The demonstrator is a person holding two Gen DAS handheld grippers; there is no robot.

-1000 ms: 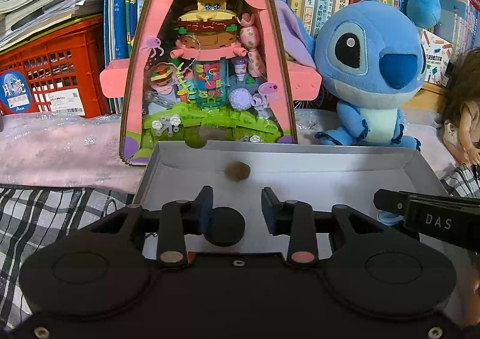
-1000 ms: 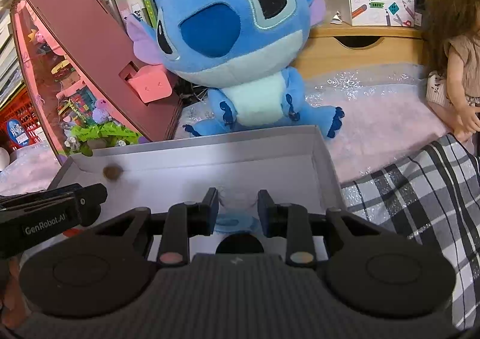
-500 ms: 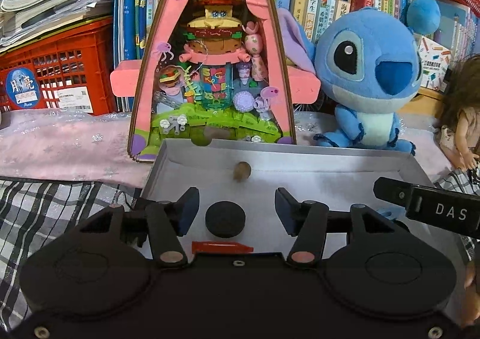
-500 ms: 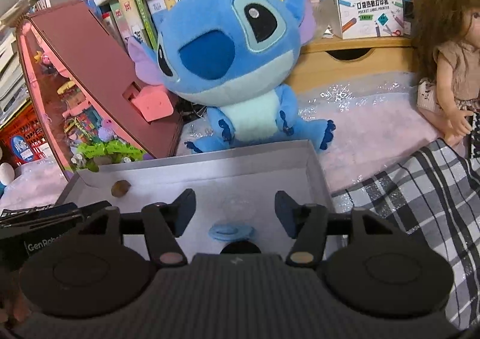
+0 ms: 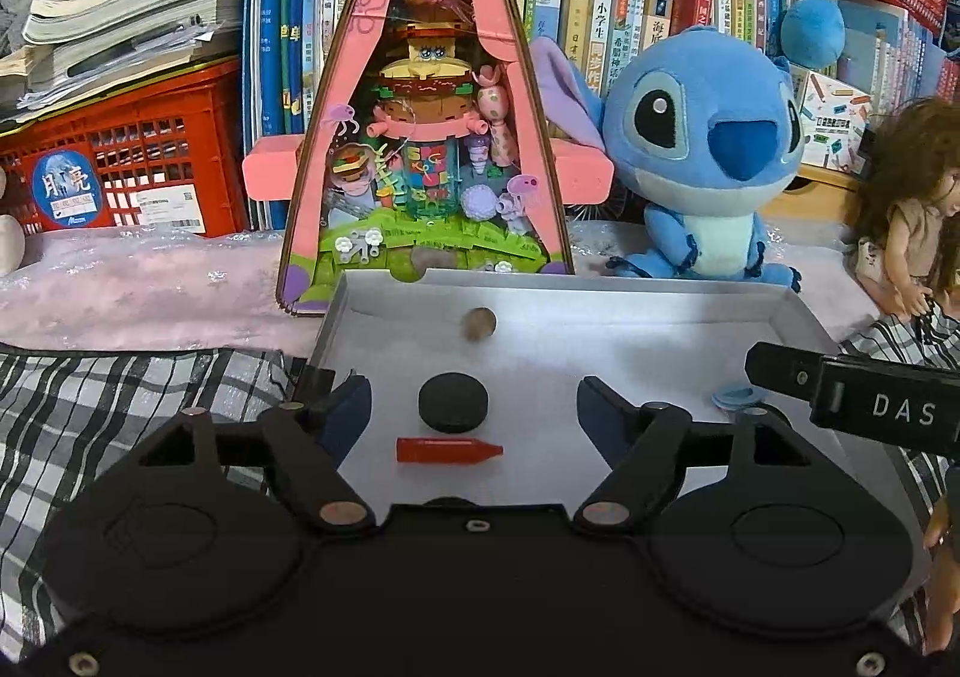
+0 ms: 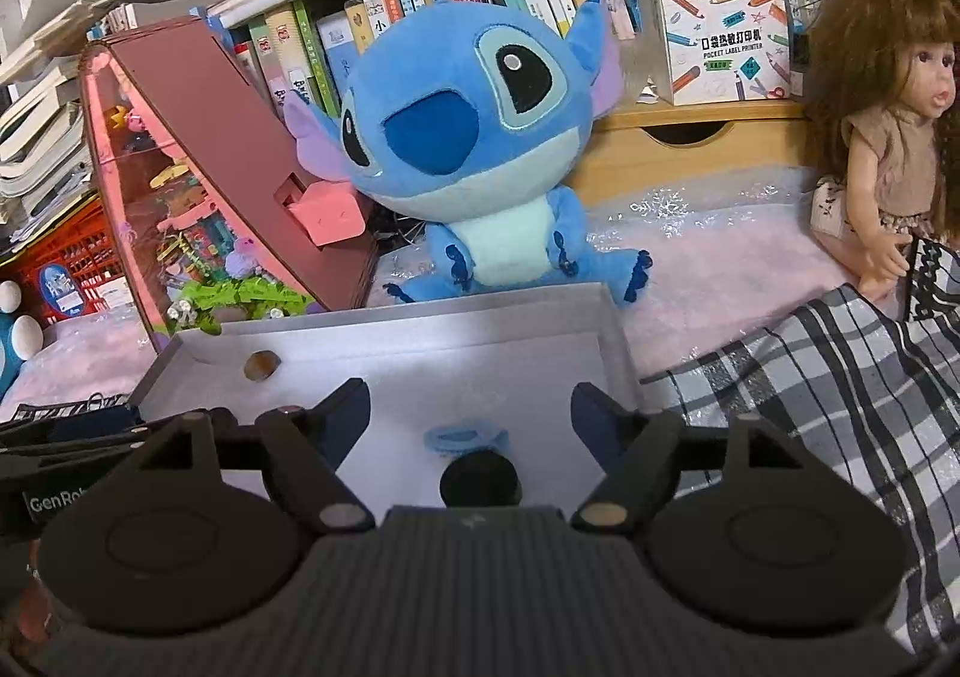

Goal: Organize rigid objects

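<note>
Left gripper [image 5: 474,407] jaws spread around black puck [image 5: 453,402]; red cap [image 5: 447,450] nearer; right gripper [image 6: 470,407] spread, blue lid [image 6: 465,438] between.

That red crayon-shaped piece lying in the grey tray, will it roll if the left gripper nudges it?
The red piece looks rigid, with a tapered tip, so probably stiff and light. Lying on its side on the smooth tray, it may roll or skid. The open left gripper straddles it; closing across its length seems awkward.

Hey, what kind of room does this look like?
Probably a child's bedroom or playroom: a blue plush toy and a doll sit before shelves packed with books.
</note>
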